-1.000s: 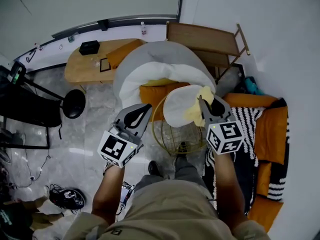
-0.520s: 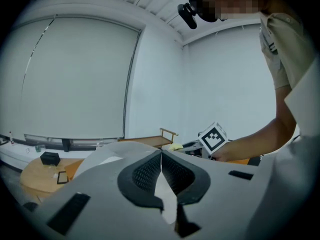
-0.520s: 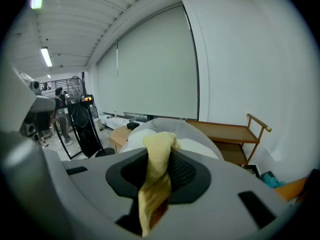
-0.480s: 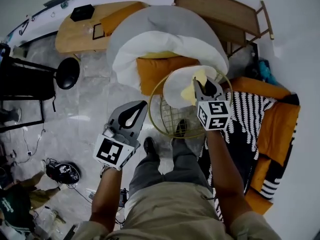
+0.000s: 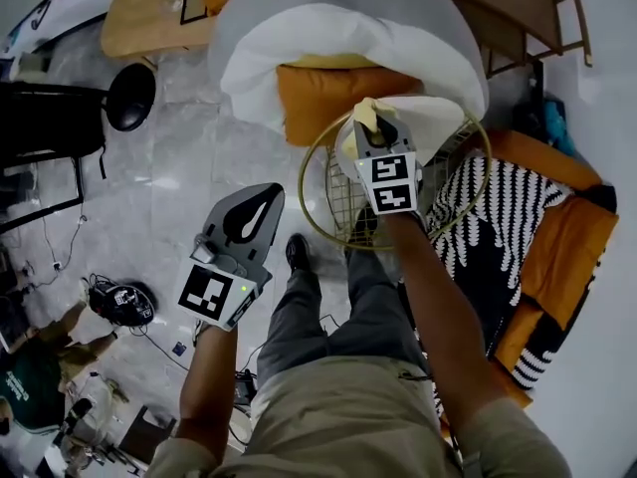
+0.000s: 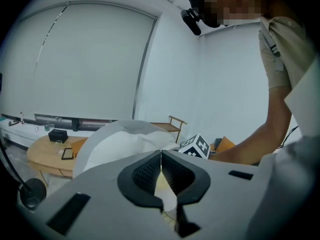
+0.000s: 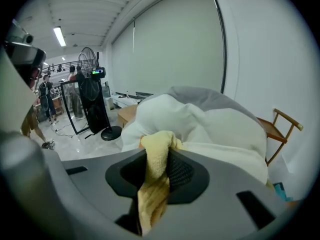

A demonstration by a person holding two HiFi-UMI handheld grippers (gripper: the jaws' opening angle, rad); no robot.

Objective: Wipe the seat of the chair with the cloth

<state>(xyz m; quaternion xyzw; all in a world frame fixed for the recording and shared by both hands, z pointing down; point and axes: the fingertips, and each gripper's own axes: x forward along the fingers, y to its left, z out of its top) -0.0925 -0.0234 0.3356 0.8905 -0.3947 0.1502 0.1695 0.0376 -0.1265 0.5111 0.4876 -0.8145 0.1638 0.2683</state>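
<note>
– Where's the cloth [image 7: 152, 194]?
– Yellow, bunched and pinched tight in the right tongs [image 5: 370, 125], at the near edge of the chair's [image 5: 311, 202] white seat [image 5: 443, 118]
– And the left tongs [image 6: 161, 159]?
– Jaws pressed together on nothing, held over the floor [image 5: 179, 167], left of the chair and apart from it

your head view looks steeply down from well above your arms onto the floor [image 5: 179, 167] and the chair [image 5: 303, 212]. each gripper view rides close behind its own jaws and looks out level: the left toward the blind [image 6: 85, 69], the right across the room. all three share the white cushion [image 5: 328, 38]
</note>
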